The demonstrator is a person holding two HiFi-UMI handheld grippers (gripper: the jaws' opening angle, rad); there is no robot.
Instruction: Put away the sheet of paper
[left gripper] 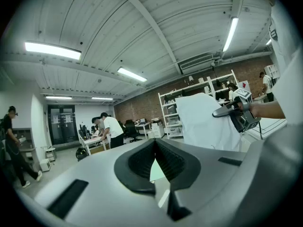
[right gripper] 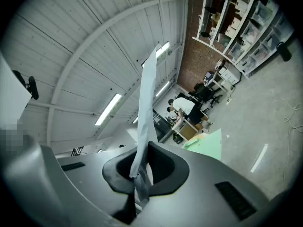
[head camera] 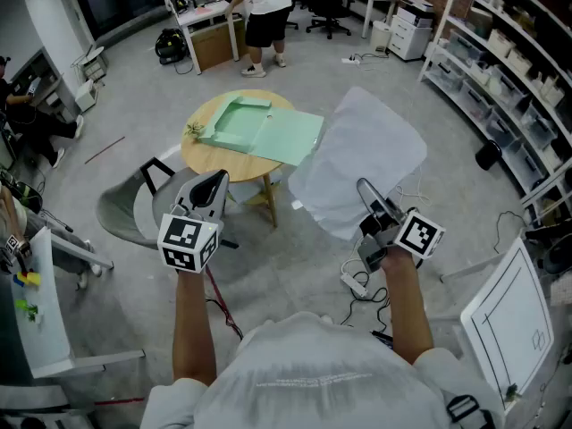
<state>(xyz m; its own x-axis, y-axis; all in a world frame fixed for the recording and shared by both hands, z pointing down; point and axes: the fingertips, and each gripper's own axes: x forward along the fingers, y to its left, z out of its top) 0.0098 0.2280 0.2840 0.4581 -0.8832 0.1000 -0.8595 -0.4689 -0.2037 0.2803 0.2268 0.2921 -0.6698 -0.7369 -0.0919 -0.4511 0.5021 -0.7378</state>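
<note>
Office, round table point(head camera: 228, 165); right gripper point(head camera: 365, 189) jaws clamp paper sheet point(head camera: 362, 150), left gripper point(head camera: 214, 182) jaws closed.

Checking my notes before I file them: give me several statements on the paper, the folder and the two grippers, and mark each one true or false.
1. The right gripper has its fingers shut on the sheet of paper. True.
2. The green folder lies on the floor. False: it lies open on the round wooden table.
3. The sheet of paper rests flat on the table. False: it is held up in the air, beside the table.
4. The left gripper holds nothing. True.
</note>
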